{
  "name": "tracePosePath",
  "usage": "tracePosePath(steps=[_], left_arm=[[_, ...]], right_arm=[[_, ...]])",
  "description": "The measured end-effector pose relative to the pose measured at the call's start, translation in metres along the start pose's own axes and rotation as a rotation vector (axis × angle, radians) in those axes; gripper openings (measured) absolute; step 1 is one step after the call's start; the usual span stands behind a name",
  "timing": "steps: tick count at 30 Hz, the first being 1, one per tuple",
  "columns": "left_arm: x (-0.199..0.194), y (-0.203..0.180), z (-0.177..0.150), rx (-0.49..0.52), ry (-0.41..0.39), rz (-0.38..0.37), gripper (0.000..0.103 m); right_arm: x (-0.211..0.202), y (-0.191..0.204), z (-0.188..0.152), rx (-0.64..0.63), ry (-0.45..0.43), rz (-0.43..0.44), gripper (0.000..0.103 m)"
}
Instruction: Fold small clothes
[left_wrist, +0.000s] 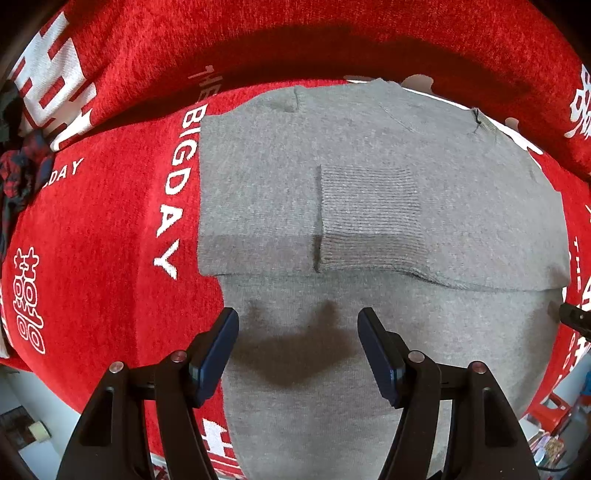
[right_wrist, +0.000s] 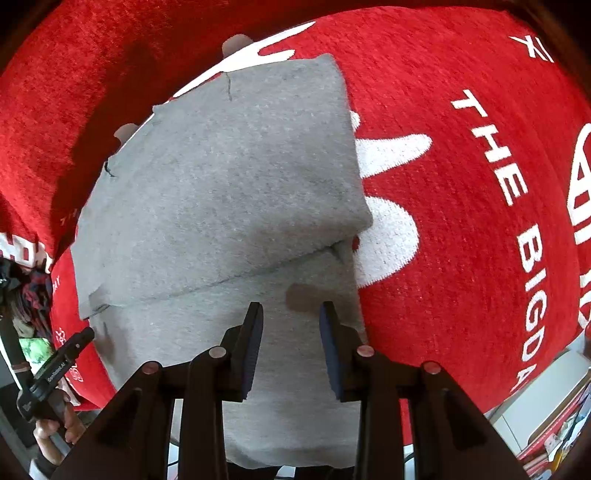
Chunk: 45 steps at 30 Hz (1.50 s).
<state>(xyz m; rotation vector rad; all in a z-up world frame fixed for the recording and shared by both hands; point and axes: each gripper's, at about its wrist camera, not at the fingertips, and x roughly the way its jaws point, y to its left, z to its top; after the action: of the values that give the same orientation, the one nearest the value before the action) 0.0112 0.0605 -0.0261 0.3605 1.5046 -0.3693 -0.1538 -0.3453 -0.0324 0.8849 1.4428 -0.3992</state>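
Observation:
A grey knit sweater (left_wrist: 369, 147) lies flat on a red blanket (left_wrist: 103, 229) with white lettering. Its upper part is folded over, and a ribbed cuff (left_wrist: 369, 214) rests at the middle. My left gripper (left_wrist: 298, 314) points straight down over the lower, single-layer part, open wide with nothing between its pads. In the right wrist view the same sweater (right_wrist: 221, 166) shows its fold edge just ahead of my right gripper (right_wrist: 291, 306). That gripper hovers near the sweater's right edge, jaws narrowly apart and empty. The left gripper's finger (right_wrist: 74, 345) shows at lower left.
The red blanket (right_wrist: 461, 184) spreads well beyond the sweater on all sides. A dark plaid garment (left_wrist: 18, 173) lies bunched at the left edge. A red stool (left_wrist: 546, 406) and clutter stand off the blanket's near right side. A hand (right_wrist: 55, 424) holds the left tool.

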Motion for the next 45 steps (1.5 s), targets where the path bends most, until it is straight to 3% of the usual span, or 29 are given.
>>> tracePosePath(steps=[12, 13, 15, 21, 23, 25, 32, 34, 40, 45], left_arm=[[-0.006, -0.009, -0.003, 0.011, -0.008, 0.006, 0.069], [-0.008, -0.011, -0.004, 0.008, -0.014, 0.011, 0.087], [-0.013, -0.013, -0.007, -0.012, -0.027, 0.001, 0.103], [-0.018, -0.024, -0.02, -0.03, -0.031, 0.037, 0.103], [-0.021, -0.025, -0.029, -0.045, -0.043, 0.099, 0.103], [-0.021, -0.022, -0.036, -0.062, -0.036, 0.108, 0.103], [-0.013, -0.001, -0.084, -0.155, 0.053, 0.006, 0.103], [-0.013, 0.003, -0.095, -0.162, 0.057, 0.01, 0.103], [-0.006, 0.013, -0.123, -0.114, 0.064, 0.006, 0.103], [-0.002, 0.029, -0.159, -0.095, 0.052, -0.051, 0.103]], right_arm=[[0.003, -0.003, 0.003, -0.005, 0.036, 0.013, 0.035], [0.002, -0.004, 0.003, -0.009, 0.037, 0.014, 0.038], [0.001, -0.005, 0.004, -0.022, 0.039, 0.021, 0.041], [-0.003, -0.006, 0.004, -0.084, 0.061, 0.067, 0.048], [-0.005, -0.007, 0.001, -0.106, 0.071, 0.104, 0.057], [-0.007, -0.008, -0.002, -0.123, 0.078, 0.138, 0.062], [0.002, -0.013, -0.028, -0.171, 0.153, 0.188, 0.062], [0.002, -0.018, -0.037, -0.167, 0.159, 0.2, 0.062], [0.004, -0.026, -0.069, -0.149, 0.152, 0.219, 0.062], [0.009, -0.04, -0.114, -0.178, 0.169, 0.216, 0.062]])
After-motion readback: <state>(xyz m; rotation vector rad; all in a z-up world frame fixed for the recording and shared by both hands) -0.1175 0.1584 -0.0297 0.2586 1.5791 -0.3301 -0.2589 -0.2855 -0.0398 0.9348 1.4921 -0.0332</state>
